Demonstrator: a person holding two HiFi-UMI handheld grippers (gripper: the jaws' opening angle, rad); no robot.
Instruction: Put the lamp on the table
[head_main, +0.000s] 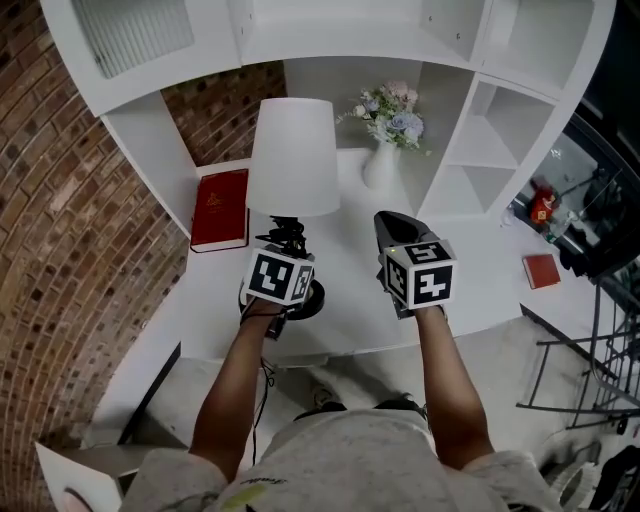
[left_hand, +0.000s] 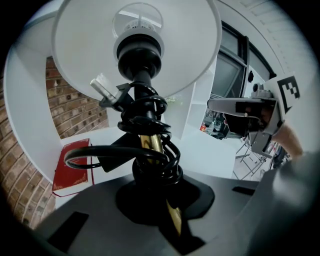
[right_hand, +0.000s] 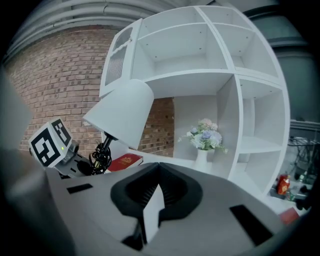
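We find the left gripper (head_main: 287, 238) clamped on the lamp (head_main: 292, 155). Its jaws are closed round the brass stem (left_hand: 150, 144), low down, just under the coils of black cord (left_hand: 150, 107) wound about it. The right gripper (head_main: 392, 222) has its jaws together with nothing between them. It hangs to the right of the book (head_main: 220, 208), beyond the lamp and clear of it.

The lamp stands just right of the red book and a little nearer the person. Its round black base (head_main: 312, 298) is over the front part of the white table (head_main: 345, 330). We cannot tell whether the base bears on the top or hangs just above it, as the left gripper covers most of it.

In our judgement the step in hand is the set-down itself. The next move calls for seating the base flat, bringing the stem upright, and only then easing the jaws off. The right gripper is free to steady the base if needed.

Condition of the lamp: the white cone shade (left_hand: 85, 50) is clean and undented, and the socket is black. The lamp leans in the right gripper view. It is top-heavy, and its base sits near the front edge, so an early release could tip it. The loose cord may snag on the jaws. A vase (head_main: 381, 165) of flowers stands right of the book, further back.
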